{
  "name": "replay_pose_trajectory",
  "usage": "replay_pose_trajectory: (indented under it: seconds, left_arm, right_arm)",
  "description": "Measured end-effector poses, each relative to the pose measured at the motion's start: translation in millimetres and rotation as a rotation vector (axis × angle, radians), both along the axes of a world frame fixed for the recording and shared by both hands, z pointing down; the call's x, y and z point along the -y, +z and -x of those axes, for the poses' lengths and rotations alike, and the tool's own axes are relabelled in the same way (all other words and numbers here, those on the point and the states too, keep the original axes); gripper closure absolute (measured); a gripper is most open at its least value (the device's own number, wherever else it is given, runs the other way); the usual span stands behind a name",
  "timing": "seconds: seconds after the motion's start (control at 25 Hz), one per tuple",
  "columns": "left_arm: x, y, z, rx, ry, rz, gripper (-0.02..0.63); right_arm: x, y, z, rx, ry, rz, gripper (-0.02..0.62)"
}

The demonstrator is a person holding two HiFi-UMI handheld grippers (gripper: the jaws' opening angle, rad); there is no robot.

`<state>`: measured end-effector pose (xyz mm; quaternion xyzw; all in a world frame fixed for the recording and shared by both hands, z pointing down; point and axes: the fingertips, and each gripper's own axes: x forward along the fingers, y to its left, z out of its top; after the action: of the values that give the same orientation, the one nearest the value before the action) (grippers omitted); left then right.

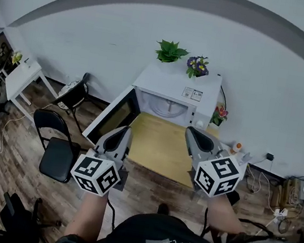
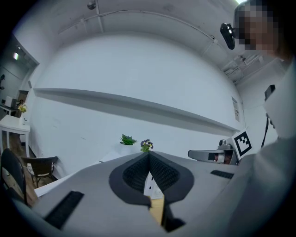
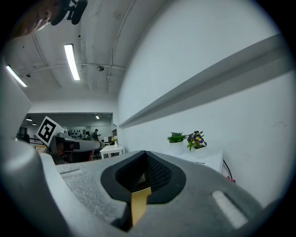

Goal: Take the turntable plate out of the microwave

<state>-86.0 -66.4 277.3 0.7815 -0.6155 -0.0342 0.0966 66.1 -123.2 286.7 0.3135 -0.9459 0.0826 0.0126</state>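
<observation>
We look down on a white microwave (image 1: pixel 176 86) that stands at the back of a yellow wooden worktop (image 1: pixel 158 146), against the wall. Its door (image 1: pixel 114 115) is swung open to the left. The turntable plate (image 1: pixel 165 108) lies inside the cavity, on its floor. We see it only as a pale round shape, and its front edge is hard to separate from the white interior.

The left tongs (image 1: pixel 122 133) and the right tongs (image 1: pixel 192 132) are held level in front of the opening, apart from the microwave and from each other. On both, the two jaws are pressed together with nothing between them.

In both gripper views the grey body of the tongs covers the lower half, so the plate does not show there. Only a thin strip of white and yellow appears below the closed left jaws.

A green plant (image 1: pixel 170 51) and a pot of purple flowers (image 1: pixel 197 66) stand on top of the microwave. A black chair (image 1: pixel 55 153) stands left of the worktop. The person's arms are cut off at the bottom edge.
</observation>
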Motion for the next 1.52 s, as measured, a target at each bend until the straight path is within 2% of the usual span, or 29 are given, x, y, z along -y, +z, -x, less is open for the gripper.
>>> replay_pose_trajectory:
  seconds: [0.24,0.56,0.8,1.12,1.28,1.52]
  left_arm:
    - [35.0,-3.4,-7.7,-0.053,-0.003,-0.031,0.604]
    - [72.5,5.5,-1.3,-0.067,0.019,0.008,0.604]
    - [110.0,14.5,22.1,-0.098,0.054,0.021,0.604]
    - [161.8,7.4,63.9,-0.078,0.164,0.004,0.604]
    - [182.2,14.9,76.6,-0.089,0.208,0.022,0.604]
    - [205.4,30.9,90.0,-0.097,0.25,0.071,0.604]
  right_arm:
    - [30.6,1.7,-2.4,-0.001,-0.027,-0.008,0.591]
    - [62.8,4.6,0.0,0.022,0.014,0.003,0.591]
    - [87.4,9.1,16.8,0.004,0.083,0.003,0.591]
    - [121.0,3.1,58.3,-0.016,0.191,-0.005,0.591]
    - [136.8,4.1,67.5,0.008,0.284,-0.001,0.591]
    - [146.9,11.3,83.4,0.018,0.335,0.023,0.571]
